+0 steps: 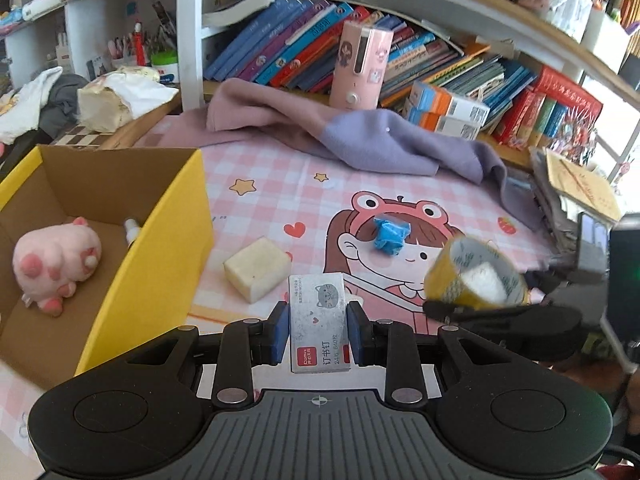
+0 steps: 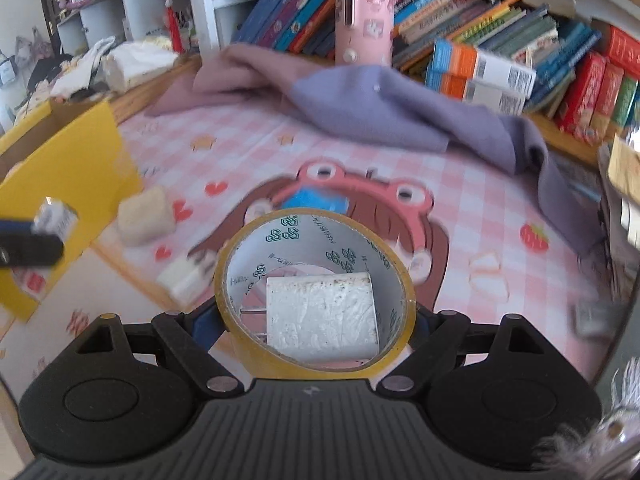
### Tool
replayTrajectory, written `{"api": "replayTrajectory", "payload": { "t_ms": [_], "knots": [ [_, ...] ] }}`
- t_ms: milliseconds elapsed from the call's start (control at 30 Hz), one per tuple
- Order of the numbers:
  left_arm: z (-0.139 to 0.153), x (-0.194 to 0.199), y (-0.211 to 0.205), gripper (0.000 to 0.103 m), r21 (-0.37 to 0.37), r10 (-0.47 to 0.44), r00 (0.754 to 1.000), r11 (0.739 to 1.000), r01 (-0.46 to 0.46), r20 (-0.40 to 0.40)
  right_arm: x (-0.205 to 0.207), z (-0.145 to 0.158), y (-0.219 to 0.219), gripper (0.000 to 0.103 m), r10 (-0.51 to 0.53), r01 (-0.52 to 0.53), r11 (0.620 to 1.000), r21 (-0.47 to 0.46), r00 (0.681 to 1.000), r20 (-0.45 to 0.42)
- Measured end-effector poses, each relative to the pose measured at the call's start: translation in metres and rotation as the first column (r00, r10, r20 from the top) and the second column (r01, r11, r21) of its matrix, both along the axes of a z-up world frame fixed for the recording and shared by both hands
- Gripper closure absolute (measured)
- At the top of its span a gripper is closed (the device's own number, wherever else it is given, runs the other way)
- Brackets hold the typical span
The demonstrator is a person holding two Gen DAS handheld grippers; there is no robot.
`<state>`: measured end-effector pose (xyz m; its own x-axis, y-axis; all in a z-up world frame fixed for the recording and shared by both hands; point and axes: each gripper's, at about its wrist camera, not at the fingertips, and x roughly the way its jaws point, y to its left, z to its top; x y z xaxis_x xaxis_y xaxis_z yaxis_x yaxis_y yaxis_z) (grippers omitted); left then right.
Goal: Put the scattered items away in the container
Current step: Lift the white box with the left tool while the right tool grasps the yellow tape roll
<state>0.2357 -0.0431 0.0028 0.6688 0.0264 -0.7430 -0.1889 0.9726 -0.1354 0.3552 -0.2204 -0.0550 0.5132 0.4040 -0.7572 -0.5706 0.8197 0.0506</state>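
Observation:
My left gripper (image 1: 319, 322) is shut on a grey staples box (image 1: 318, 312), held above the pink checked tablecloth (image 1: 280, 200). To its left stands the open yellow cardboard box (image 1: 160, 264), with a pink plush toy (image 1: 56, 264) and a small bottle (image 1: 132, 230) inside. My right gripper (image 2: 316, 314) is shut on a yellow tape roll (image 2: 240, 248), lifted off the cloth; a white block (image 2: 322, 316) shows through its hole. A cream block (image 1: 258, 274) and a crumpled blue item (image 1: 391, 236) lie on the cloth.
A purple and pink cloth (image 1: 380, 136) is bunched at the back, before a pink cylinder (image 1: 360, 68) and shelved books (image 1: 440, 60). Stacked papers (image 1: 576, 188) crowd the right edge. Small white scraps (image 2: 488, 268) and a grey item (image 2: 596, 316) lie at the right.

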Motion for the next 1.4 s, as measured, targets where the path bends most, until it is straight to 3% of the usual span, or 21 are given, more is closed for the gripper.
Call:
{"api": "replayTrajectory", "payload": {
  "t_ms": [133,233,300,367,567,667,733,833,967,1033,1100,1200,1233,1300,1400],
  "knots": [
    [0.002,-0.015,-0.001,0.074,-0.009,0.008,1.0,1.0,-0.008,0.009,-0.019,0.001,-0.01,0.017,-0.017,0.017,1.0,0.014,1.0,-0.004],
    [0.002,-0.024,-0.002,0.074,-0.018,0.011,1.0,1.0,-0.011,0.017,-0.036,0.008,-0.02,0.016,0.013,-0.022,0.995,0.099,0.995,0.094],
    [0.002,-0.027,-0.002,0.074,-0.026,0.015,1.0,1.0,-0.015,0.017,-0.033,0.006,-0.014,0.017,-0.007,0.006,1.0,0.025,0.999,0.032],
    [0.003,-0.03,-0.002,0.074,-0.025,0.013,1.0,1.0,-0.012,0.027,-0.031,0.006,-0.015,0.016,-0.046,0.046,0.999,0.019,0.999,-0.01],
    [0.006,-0.032,-0.001,0.074,-0.03,0.007,0.999,1.0,-0.005,0.044,-0.036,0.013,-0.027,0.015,-0.079,0.079,0.996,0.033,0.997,0.002],
    [0.006,-0.031,-0.002,0.074,-0.033,-0.003,0.999,0.999,0.005,0.047,-0.037,0.016,-0.037,0.026,-0.127,0.126,0.991,0.04,0.992,0.02],
    [0.006,-0.031,-0.003,0.074,-0.034,-0.008,0.999,0.999,0.01,0.048,-0.034,0.016,-0.041,0.054,-0.16,0.16,0.987,0.011,0.987,0.019],
    [0.005,-0.031,-0.004,0.074,-0.037,-0.014,0.999,0.999,0.016,0.049,-0.025,0.007,-0.044,0.073,-0.199,0.199,0.979,-0.041,0.98,-0.018],
    [0.005,-0.03,-0.004,0.074,-0.04,-0.013,0.999,0.999,0.015,0.05,-0.02,-0.003,-0.045,0.081,-0.193,0.19,0.979,-0.066,0.98,-0.038],
    [0.005,-0.03,-0.005,0.074,-0.041,-0.015,0.999,0.999,0.017,0.05,-0.02,-0.001,-0.046,0.097,-0.177,0.175,0.983,-0.049,0.983,-0.044],
    [0.006,-0.031,-0.007,0.074,-0.036,-0.018,0.998,0.999,0.02,0.054,-0.026,0.01,-0.053,0.095,-0.198,0.199,0.979,0.047,0.98,-0.026],
    [0.007,-0.032,-0.007,0.074,-0.04,-0.014,0.998,0.999,0.016,0.057,-0.037,0.027,-0.058,0.098,-0.203,0.191,0.973,0.128,0.975,0.091],
    [0.007,-0.032,-0.007,0.074,-0.042,-0.013,0.998,0.999,0.015,0.056,-0.03,0.023,-0.058,0.098,-0.218,0.214,0.972,0.1,0.975,0.038],
    [0.008,-0.033,-0.008,0.074,-0.035,-0.02,0.998,0.999,0.022,0.058,-0.026,0.023,-0.067,0.095,-0.263,0.267,0.953,0.145,0.964,-0.048],
    [0.008,-0.035,-0.008,0.074,-0.036,-0.02,0.998,0.999,0.022,0.06,-0.033,0.032,-0.068,0.096,-0.231,0.231,0.958,0.171,0.973,-0.023]
  ]
}}
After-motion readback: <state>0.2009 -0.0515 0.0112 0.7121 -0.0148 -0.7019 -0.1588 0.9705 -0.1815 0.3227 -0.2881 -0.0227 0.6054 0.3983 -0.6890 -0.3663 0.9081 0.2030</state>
